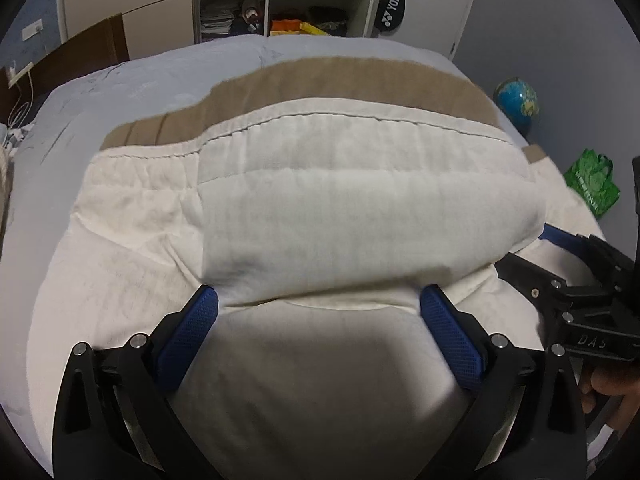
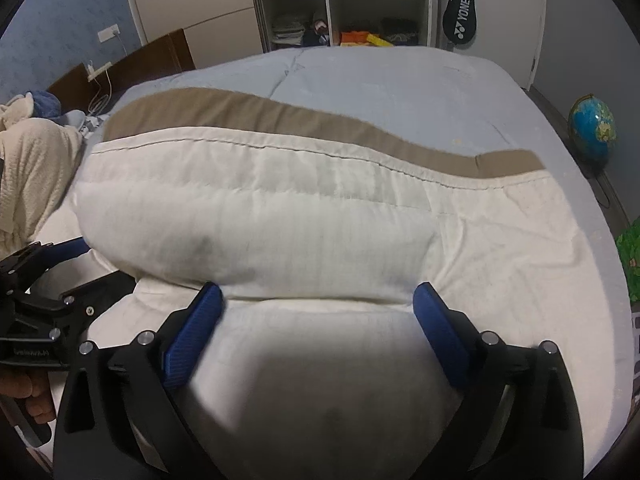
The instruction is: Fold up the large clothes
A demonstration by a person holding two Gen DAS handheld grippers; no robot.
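A large cream cloth [image 1: 340, 208] with a tan band [image 1: 360, 80] along its far edge lies spread on the bed; it also shows in the right wrist view [image 2: 280, 216]. A puffy fold of it rises just past both grippers. My left gripper [image 1: 318, 300] is open, its blue pads wide apart over the near cloth, tips touching the fold. My right gripper [image 2: 318, 298] is open the same way. In the left wrist view the right gripper [image 1: 568, 264] sits at the right; in the right wrist view the left gripper [image 2: 60, 272] sits at the left.
The bed's light blue cover [image 1: 160, 80] extends beyond the cloth. A globe [image 2: 592, 128] and a green bag [image 1: 592, 184] are on the floor to the right. A beige blanket [image 2: 32, 168] lies at the left. A shelf unit [image 2: 340, 8] stands behind the bed.
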